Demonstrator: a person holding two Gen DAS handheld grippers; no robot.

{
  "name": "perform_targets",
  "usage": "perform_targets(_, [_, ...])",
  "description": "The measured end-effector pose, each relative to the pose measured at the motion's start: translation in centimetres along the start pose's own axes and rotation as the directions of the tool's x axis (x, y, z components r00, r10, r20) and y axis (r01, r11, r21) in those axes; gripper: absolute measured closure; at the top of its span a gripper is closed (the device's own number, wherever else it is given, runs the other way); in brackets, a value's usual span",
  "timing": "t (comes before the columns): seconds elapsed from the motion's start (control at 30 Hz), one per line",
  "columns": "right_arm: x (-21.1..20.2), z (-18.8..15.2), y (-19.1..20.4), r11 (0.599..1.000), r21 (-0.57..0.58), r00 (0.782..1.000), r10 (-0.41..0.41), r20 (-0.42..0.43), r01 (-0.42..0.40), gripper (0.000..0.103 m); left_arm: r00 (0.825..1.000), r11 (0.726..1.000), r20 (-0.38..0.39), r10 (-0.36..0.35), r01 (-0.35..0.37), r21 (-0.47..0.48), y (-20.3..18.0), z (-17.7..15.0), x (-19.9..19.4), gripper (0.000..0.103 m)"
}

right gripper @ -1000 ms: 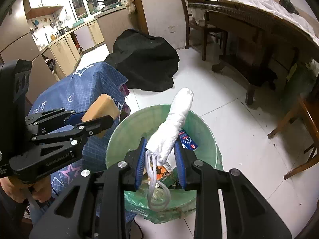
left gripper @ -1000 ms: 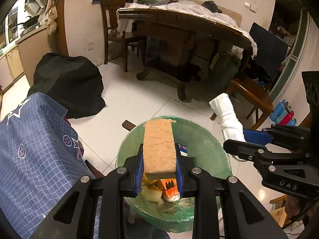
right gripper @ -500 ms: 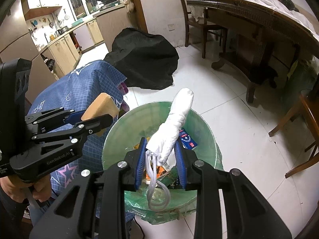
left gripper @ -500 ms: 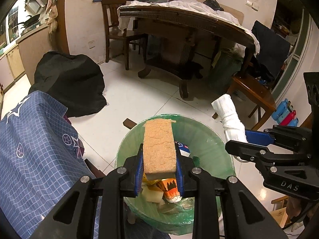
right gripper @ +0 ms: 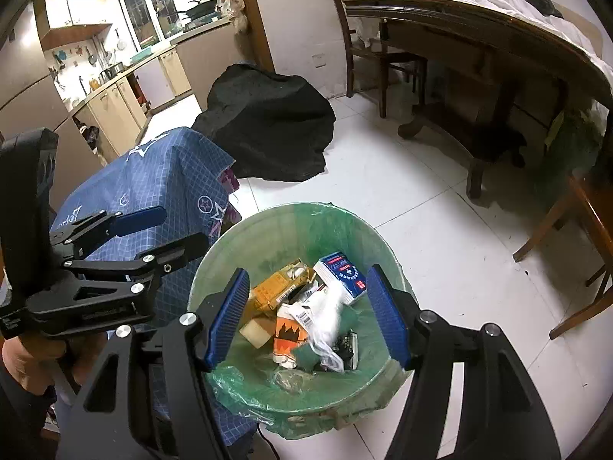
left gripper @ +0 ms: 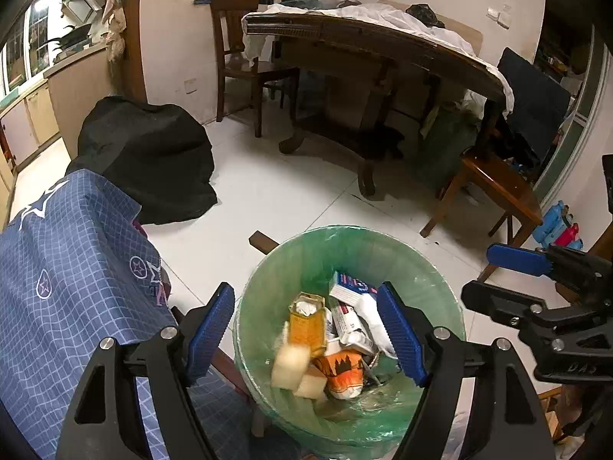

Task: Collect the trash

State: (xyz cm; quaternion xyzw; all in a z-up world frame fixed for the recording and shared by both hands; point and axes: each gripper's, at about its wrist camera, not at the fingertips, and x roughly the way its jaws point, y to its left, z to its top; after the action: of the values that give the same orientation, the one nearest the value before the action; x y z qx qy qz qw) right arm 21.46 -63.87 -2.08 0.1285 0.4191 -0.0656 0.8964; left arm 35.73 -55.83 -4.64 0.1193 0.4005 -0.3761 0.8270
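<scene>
Hanging over the green-lined trash bin (left gripper: 440, 280), both grippers now stand with nothing between their blue pads. The left gripper (left gripper: 306, 331) has just been opening: half a second ago it clamped a tan sponge block upright above the bin, and now its jaws are spread and that sponge (left gripper: 290, 360) shows as a pale blur low inside the liner, either falling or just landed beside the yellow carton (left gripper: 306, 324). The right gripper (right gripper: 308, 314) has likewise just been opening; the rolled white cloth with its loop of clear tubing that it pinched a moment ago is out of its jaws, and a smeared white bundle (right gripper: 325, 316) now lies among the rubbish, touching the blue-and-white box (right gripper: 341, 272) and the orange wrapper (right gripper: 289, 331). Neither hand has shifted much; only the jaws have changed. By my reading, both pieces of trash are delivered and this drop is done, so the two grippers are free to go after whatever else needs collecting. The blue star-print cloth (left gripper: 72, 280) hangs just beside the bin's left rim, and the dark wooden table (left gripper: 383, 46) stands well apart across the white tiles. No loose rubbish shows on the visible floor near the bin.
</scene>
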Motion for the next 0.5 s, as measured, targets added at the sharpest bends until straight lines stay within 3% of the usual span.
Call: perform_targets(0.5, [-0.53,-0.09,0.07,1.0,0.01,1.0,0.002,0.011,-0.003,0.042,1.0,1.0,-0.008,0.009,-0.009,0.004,-0.14,-0.43,0.26,0.027])
